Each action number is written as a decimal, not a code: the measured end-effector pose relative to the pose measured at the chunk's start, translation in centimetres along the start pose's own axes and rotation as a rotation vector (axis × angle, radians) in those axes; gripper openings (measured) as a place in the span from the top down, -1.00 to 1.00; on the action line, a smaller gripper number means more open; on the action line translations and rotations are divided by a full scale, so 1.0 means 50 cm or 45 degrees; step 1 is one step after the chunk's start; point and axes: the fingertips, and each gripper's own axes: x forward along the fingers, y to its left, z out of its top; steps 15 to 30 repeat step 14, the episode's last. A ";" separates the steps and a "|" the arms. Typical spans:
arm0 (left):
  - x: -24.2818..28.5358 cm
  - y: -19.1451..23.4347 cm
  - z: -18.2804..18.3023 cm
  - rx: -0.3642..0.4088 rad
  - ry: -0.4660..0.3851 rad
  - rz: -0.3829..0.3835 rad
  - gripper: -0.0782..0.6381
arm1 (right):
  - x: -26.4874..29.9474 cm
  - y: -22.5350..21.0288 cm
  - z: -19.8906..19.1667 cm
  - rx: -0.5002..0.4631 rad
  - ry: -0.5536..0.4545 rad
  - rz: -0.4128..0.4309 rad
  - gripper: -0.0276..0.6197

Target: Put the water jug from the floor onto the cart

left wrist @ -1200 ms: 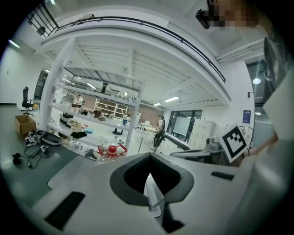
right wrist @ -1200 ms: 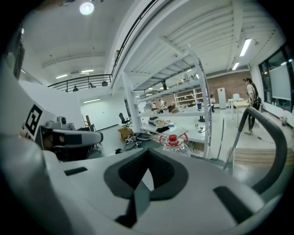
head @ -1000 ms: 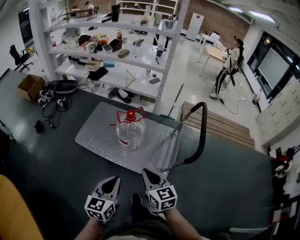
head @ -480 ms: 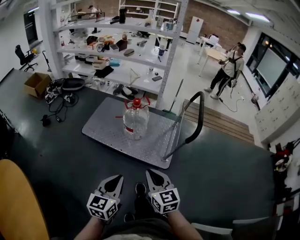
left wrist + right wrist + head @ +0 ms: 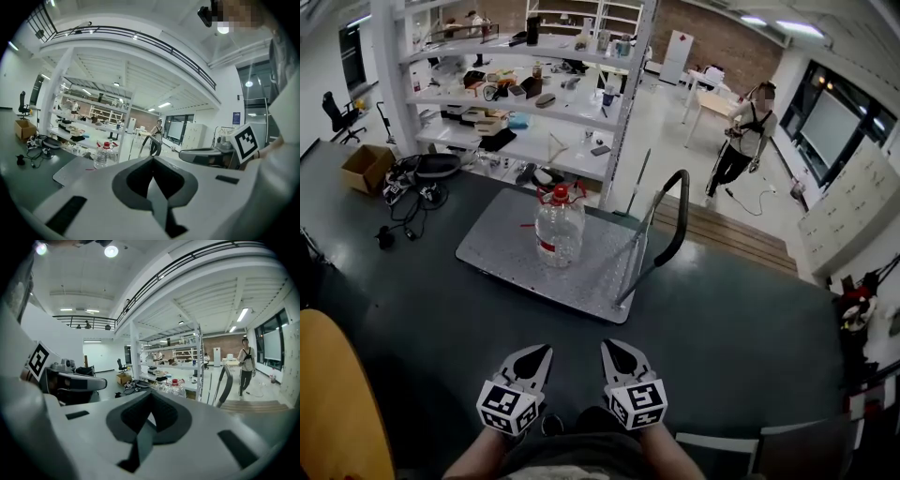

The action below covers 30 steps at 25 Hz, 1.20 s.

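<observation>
Dark grey floor [image 5: 731,328] spreads under me, with white shelving [image 5: 534,103] full of clutter too small to name behind it and a cardboard box [image 5: 362,167] at the left. The water jug [image 5: 559,228] stands upright on the cart [image 5: 506,251], on its perforated metal deck, left of the black handle [image 5: 670,217]. My left hand-held gripper [image 5: 537,351] and right hand-held gripper [image 5: 612,349] are side by side near me, well apart from the cart, each pressed together on nothing. A person [image 5: 741,141] stands far back. An orange curved shape [image 5: 337,403] is cut off at the lower left; I cannot tell what it is.
</observation>
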 end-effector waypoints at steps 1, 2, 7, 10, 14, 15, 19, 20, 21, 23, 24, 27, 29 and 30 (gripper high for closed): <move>0.000 -0.011 0.003 0.003 -0.002 0.005 0.76 | -0.006 -0.005 0.001 0.004 -0.001 0.009 0.95; 0.000 -0.020 0.007 0.006 -0.007 0.015 0.76 | -0.011 -0.011 0.003 0.006 -0.005 0.020 0.95; 0.007 -0.069 0.015 0.006 -0.027 0.083 0.76 | -0.048 -0.047 0.014 -0.002 -0.019 0.070 0.95; 0.018 -0.116 0.022 0.015 -0.035 0.088 0.76 | -0.087 -0.079 0.014 0.003 -0.018 0.075 0.95; 0.039 -0.169 0.022 0.034 -0.041 0.089 0.76 | -0.131 -0.119 -0.008 0.012 -0.003 0.065 0.95; 0.039 -0.169 0.022 0.034 -0.041 0.089 0.76 | -0.131 -0.119 -0.008 0.012 -0.003 0.065 0.95; 0.039 -0.169 0.022 0.034 -0.041 0.089 0.76 | -0.131 -0.119 -0.008 0.012 -0.003 0.065 0.95; 0.039 -0.169 0.022 0.034 -0.041 0.089 0.76 | -0.131 -0.119 -0.008 0.012 -0.003 0.065 0.95; 0.039 -0.169 0.022 0.034 -0.041 0.089 0.76 | -0.131 -0.119 -0.008 0.012 -0.003 0.065 0.95; 0.039 -0.169 0.022 0.034 -0.041 0.089 0.76 | -0.131 -0.119 -0.008 0.012 -0.003 0.065 0.95; 0.039 -0.169 0.022 0.034 -0.041 0.089 0.76 | -0.131 -0.119 -0.008 0.012 -0.003 0.065 0.95; 0.039 -0.169 0.022 0.034 -0.041 0.089 0.76 | -0.131 -0.119 -0.008 0.012 -0.003 0.065 0.95; 0.039 -0.169 0.022 0.034 -0.041 0.089 0.76 | -0.131 -0.119 -0.008 0.012 -0.003 0.065 0.95; 0.039 -0.169 0.022 0.034 -0.041 0.089 0.76 | -0.131 -0.119 -0.008 0.012 -0.003 0.065 0.95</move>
